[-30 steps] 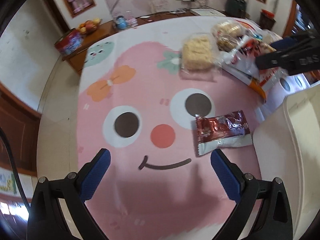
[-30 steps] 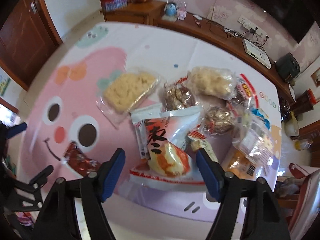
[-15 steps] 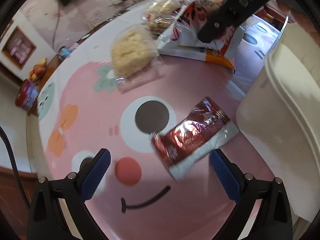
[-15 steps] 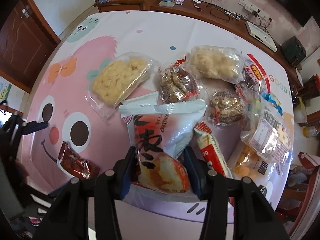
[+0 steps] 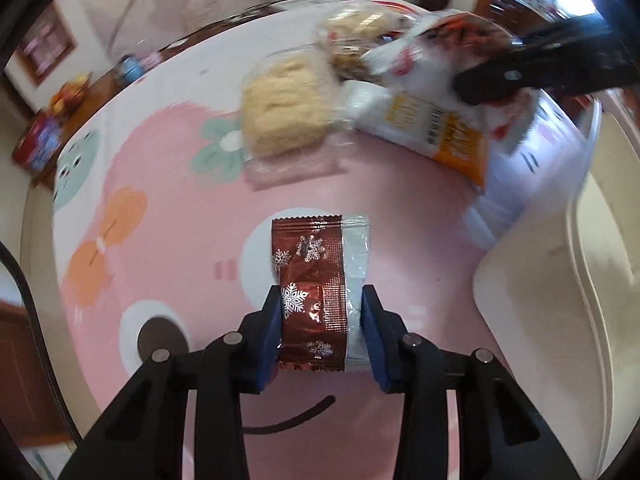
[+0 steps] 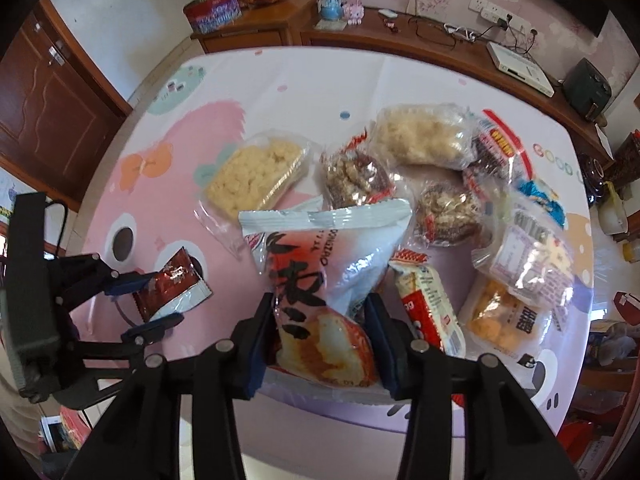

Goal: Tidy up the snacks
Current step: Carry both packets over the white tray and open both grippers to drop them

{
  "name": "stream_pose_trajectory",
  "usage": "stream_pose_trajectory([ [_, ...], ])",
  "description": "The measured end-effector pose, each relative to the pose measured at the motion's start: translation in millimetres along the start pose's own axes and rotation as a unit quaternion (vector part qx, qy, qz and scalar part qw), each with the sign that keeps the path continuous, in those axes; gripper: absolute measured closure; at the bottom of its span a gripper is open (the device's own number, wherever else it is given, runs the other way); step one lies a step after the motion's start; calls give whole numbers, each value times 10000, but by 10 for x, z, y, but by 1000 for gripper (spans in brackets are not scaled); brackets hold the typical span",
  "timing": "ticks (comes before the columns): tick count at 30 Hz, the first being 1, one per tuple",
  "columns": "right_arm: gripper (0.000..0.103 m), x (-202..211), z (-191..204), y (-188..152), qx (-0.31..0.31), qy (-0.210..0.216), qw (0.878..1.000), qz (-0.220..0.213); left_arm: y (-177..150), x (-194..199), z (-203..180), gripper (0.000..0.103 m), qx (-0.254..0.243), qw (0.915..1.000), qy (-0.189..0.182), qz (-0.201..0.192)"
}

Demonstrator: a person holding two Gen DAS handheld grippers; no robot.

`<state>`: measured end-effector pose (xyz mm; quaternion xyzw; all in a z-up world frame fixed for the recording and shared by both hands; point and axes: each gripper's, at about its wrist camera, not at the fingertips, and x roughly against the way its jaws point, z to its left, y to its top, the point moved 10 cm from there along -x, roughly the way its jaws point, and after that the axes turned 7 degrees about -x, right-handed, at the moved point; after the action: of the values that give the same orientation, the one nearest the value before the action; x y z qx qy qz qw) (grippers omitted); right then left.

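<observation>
My left gripper (image 5: 320, 320) is shut on a small dark red snack packet (image 5: 316, 276) with white snowflakes and holds it above the pink cartoon tablecloth (image 5: 168, 184). The same packet (image 6: 172, 284) and left gripper (image 6: 140, 300) show in the right wrist view. My right gripper (image 6: 324, 320) is shut on a large white and orange rice cracker bag (image 6: 320, 280), lifted off the table. That bag (image 5: 432, 116) and the right gripper's arm show blurred at the upper right of the left wrist view.
A pile of snack bags lies on the table: a pale puffed-rice pack (image 6: 256, 176), a nut cake pack (image 6: 356, 176), another pale pack (image 6: 424, 136) and several more at the right. A cream plastic bin (image 5: 560, 300) stands at the table's right. A wooden sideboard (image 6: 280, 20) runs behind.
My left gripper closed on the red packet and lifted it. My right gripper closed on the rice cracker bag and raised it off the pile.
</observation>
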<state>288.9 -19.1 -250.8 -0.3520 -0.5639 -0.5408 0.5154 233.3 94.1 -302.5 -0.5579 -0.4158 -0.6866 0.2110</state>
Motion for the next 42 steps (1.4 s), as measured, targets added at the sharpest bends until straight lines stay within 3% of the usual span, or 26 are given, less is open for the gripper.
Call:
stream_pose_trajectory([
  [5, 58, 302, -21, 88, -95, 63, 9991, -413, -30, 221, 112, 69, 715, 9970, 191, -221],
  [10, 58, 749, -120, 134, -292, 117, 9954, -910, -45, 827, 173, 69, 1491, 9858, 404, -664],
  [15, 58, 1257, -235, 69, -497, 202, 9887, -1401, 136, 1391, 169, 69, 1829, 9756, 464, -1123],
  [22, 58, 2056, -356, -249, -634, 402, 9746, -2110, 347, 2071, -320, 69, 1756, 9702, 517, -1590],
  [29, 58, 2542, -526, -736, -797, 518, 9620, -2561, 500, 2533, -986, 69, 1633, 9633, 419, -2089],
  [36, 58, 2631, -649, -1214, -921, 496, 9558, -2749, 406, 2517, -1372, 69, 1759, 9594, 354, -2176],
  [42, 58, 2521, -701, -1544, -1012, 485, 9561, -2708, 311, 2412, -1584, 69, 1781, 9617, 425, -2042],
])
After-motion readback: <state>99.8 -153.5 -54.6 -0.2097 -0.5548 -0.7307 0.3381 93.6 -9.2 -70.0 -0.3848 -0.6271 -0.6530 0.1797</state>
